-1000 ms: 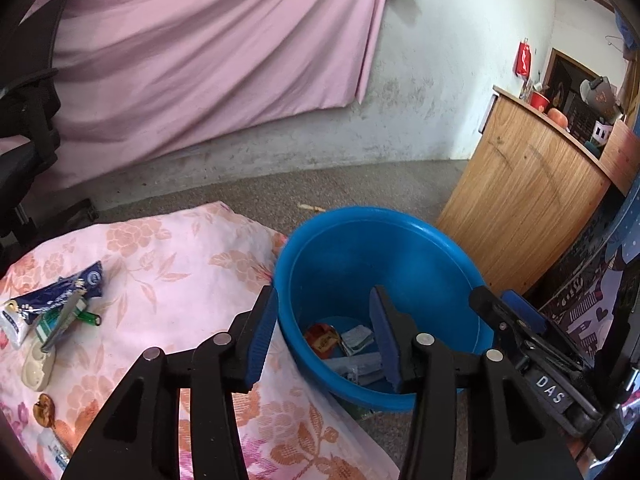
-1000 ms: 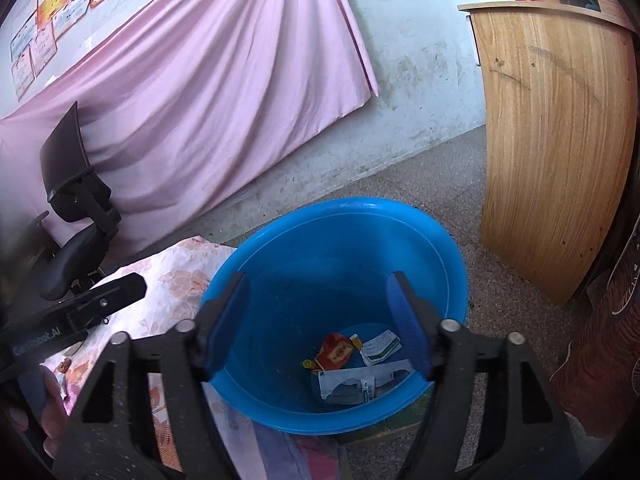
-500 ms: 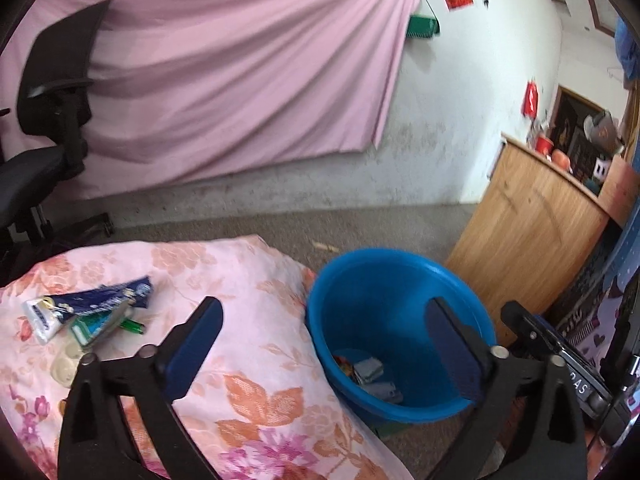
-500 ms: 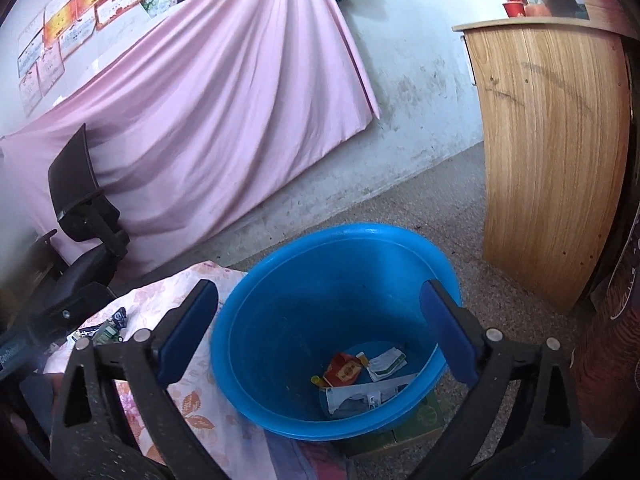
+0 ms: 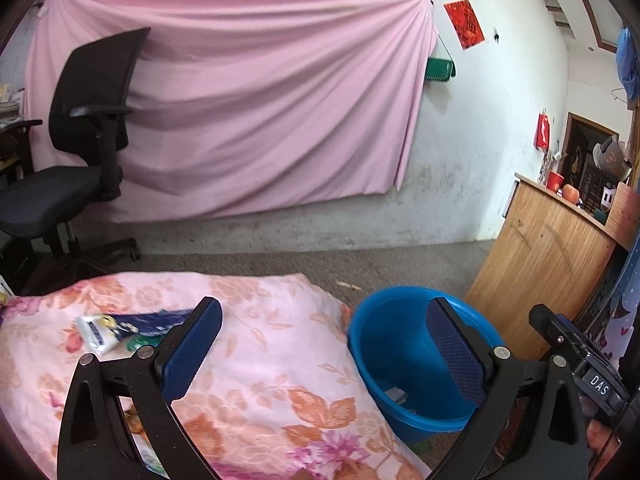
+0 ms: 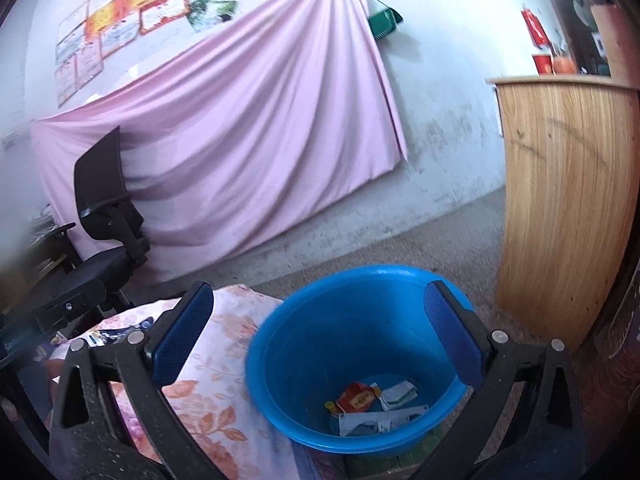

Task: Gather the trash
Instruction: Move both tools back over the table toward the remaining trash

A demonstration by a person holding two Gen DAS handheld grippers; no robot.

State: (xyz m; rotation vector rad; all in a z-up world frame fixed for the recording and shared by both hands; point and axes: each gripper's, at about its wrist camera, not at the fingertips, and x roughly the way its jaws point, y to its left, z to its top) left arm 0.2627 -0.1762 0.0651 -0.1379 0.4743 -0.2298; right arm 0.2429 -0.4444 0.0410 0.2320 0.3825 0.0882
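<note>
Both claws spread and empty, wrappers left on the cloth.
Left claw (image 5: pixel 320 344) and right claw (image 6: pixel 316 336) were raised; wrappers (image 5: pixel 120 326) lay low-left, and a shallow pinch might snag the cloth (image 5: pixel 260 360), missing the basin (image 6: pixel 304 320).

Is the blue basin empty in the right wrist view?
No, the blue basin holds a red wrapper and white packaging.

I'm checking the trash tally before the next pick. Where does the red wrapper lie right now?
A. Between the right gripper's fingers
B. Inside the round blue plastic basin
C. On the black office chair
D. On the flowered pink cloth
B: in the right wrist view the red wrapper lies on the bottom of the round blue plastic basin, beside white paper scraps, while the right gripper is open and empty.
</note>
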